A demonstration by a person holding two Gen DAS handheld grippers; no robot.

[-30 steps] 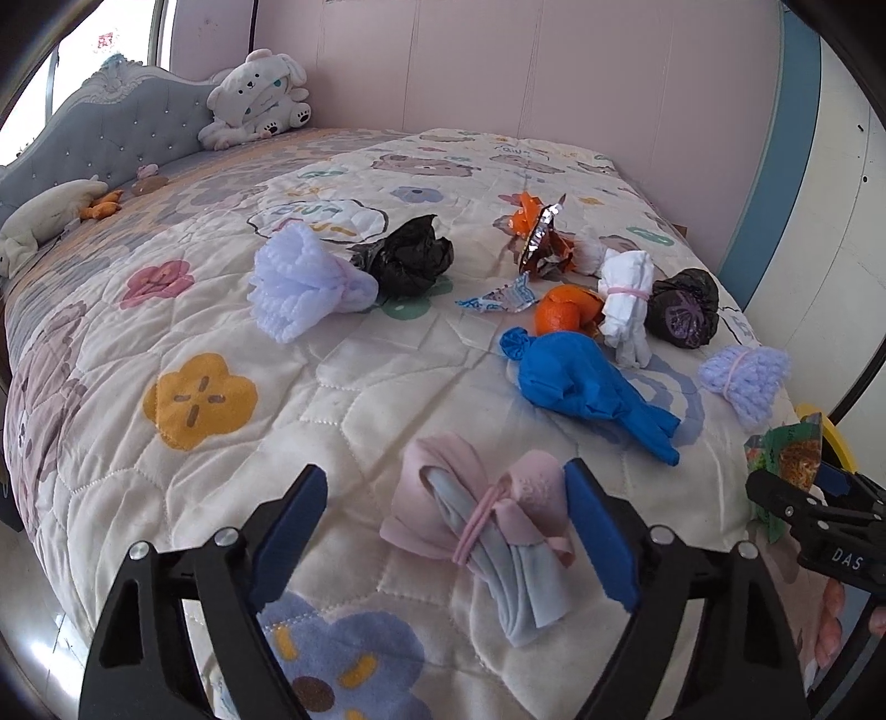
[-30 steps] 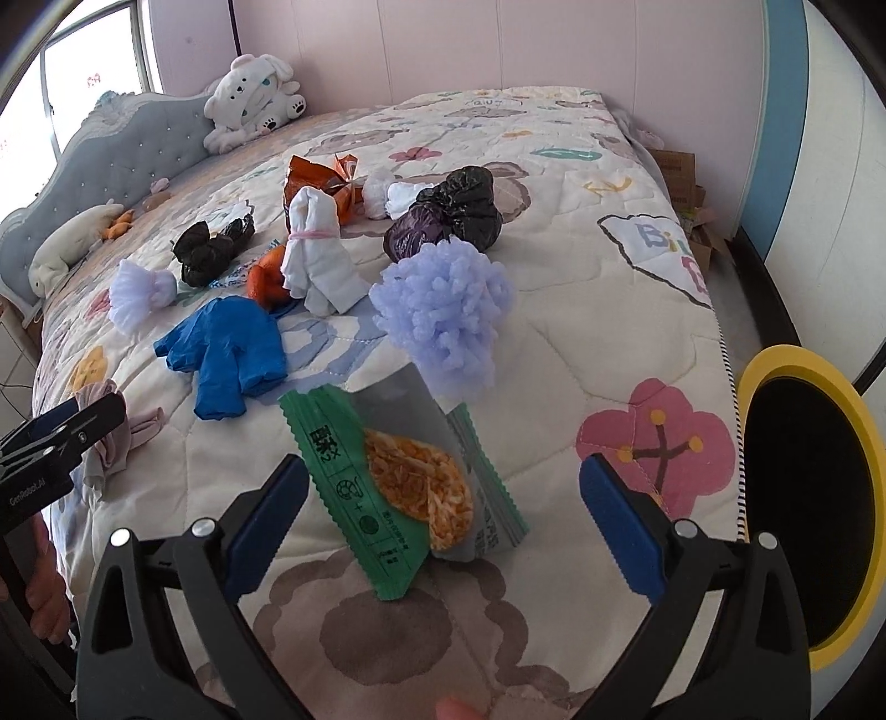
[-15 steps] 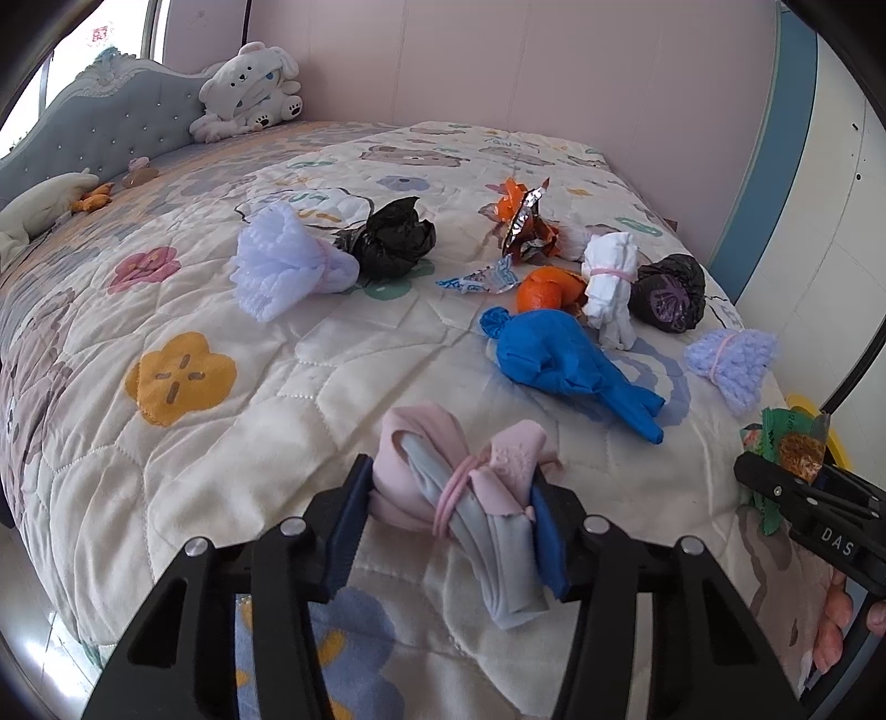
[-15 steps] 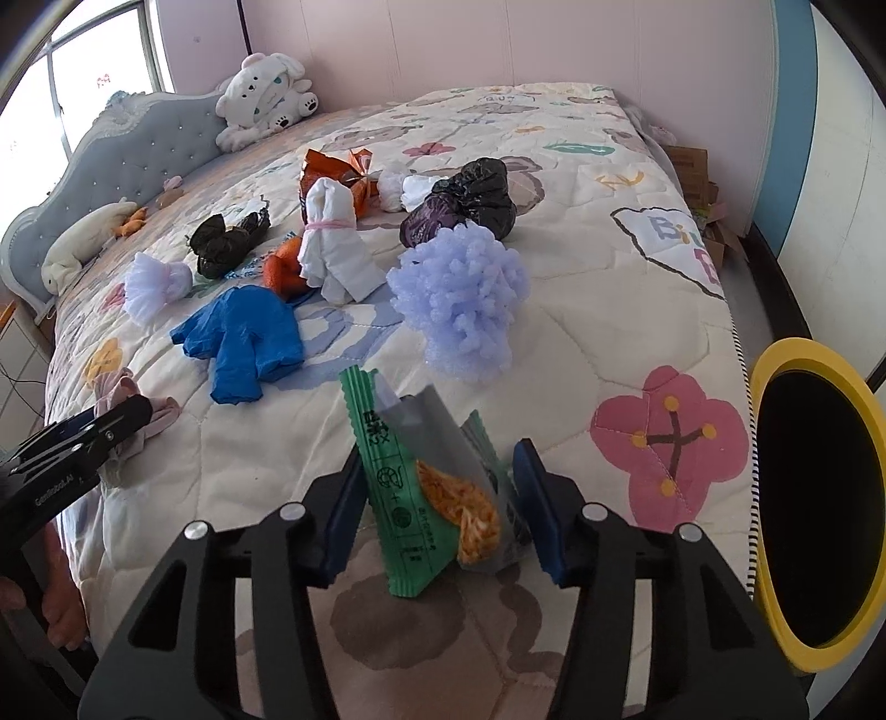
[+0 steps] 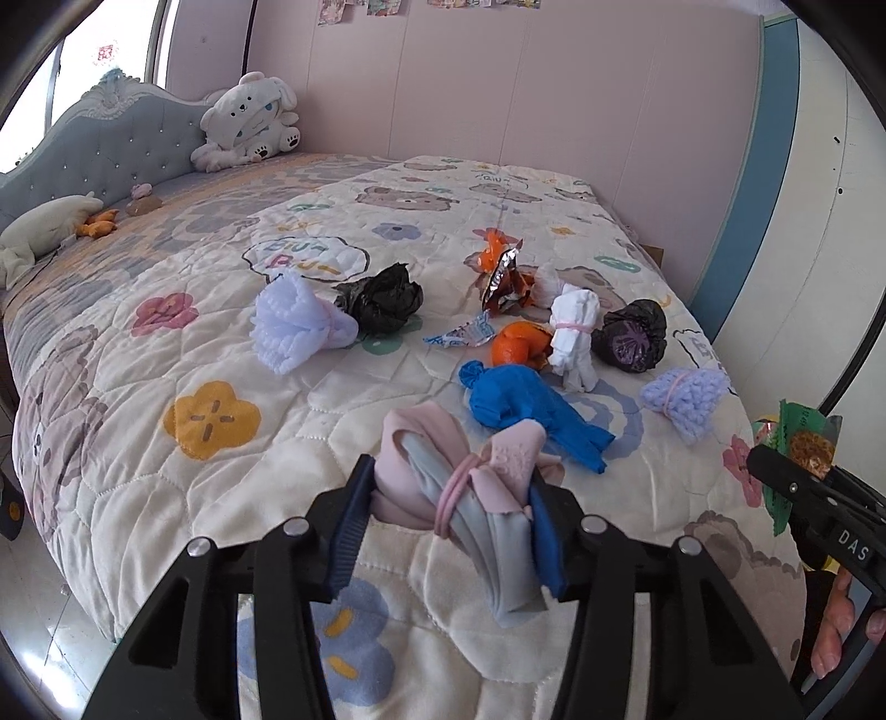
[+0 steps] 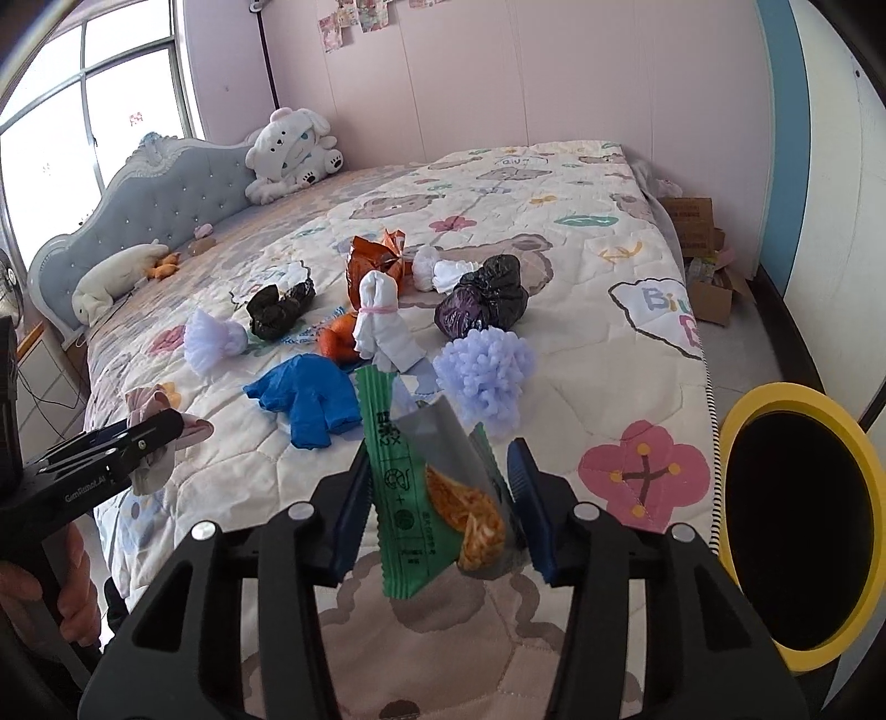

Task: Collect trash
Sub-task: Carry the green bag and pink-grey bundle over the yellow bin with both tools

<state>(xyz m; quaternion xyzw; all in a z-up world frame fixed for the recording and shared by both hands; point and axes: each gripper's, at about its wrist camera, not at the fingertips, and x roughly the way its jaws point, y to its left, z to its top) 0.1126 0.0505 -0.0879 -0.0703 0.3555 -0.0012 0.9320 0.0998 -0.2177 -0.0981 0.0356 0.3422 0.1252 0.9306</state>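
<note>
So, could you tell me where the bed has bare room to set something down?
Bare quilt lies between the lilac pom-pom and the yellow bin, and left of the white frilly bundle. The middle is crowded around the blue glove and orange peel.

A white plush toy (image 6: 292, 158) sits upper left of centre in the right wrist view, leaning against the pink wall (image 6: 498, 77) at the end of the tufted grey-blue headboard (image 6: 138, 205). Below the headboard, at the left edge, a long white stuffed animal (image 6: 108, 285) lies beside a small orange toy (image 6: 165, 266). The quilted bedspread (image 6: 581, 343) with flowers and bears fills the middle. Cardboard boxes (image 6: 703, 260) lie on the floor at right. Paper pictures (image 6: 354, 16) hang at top.
</note>
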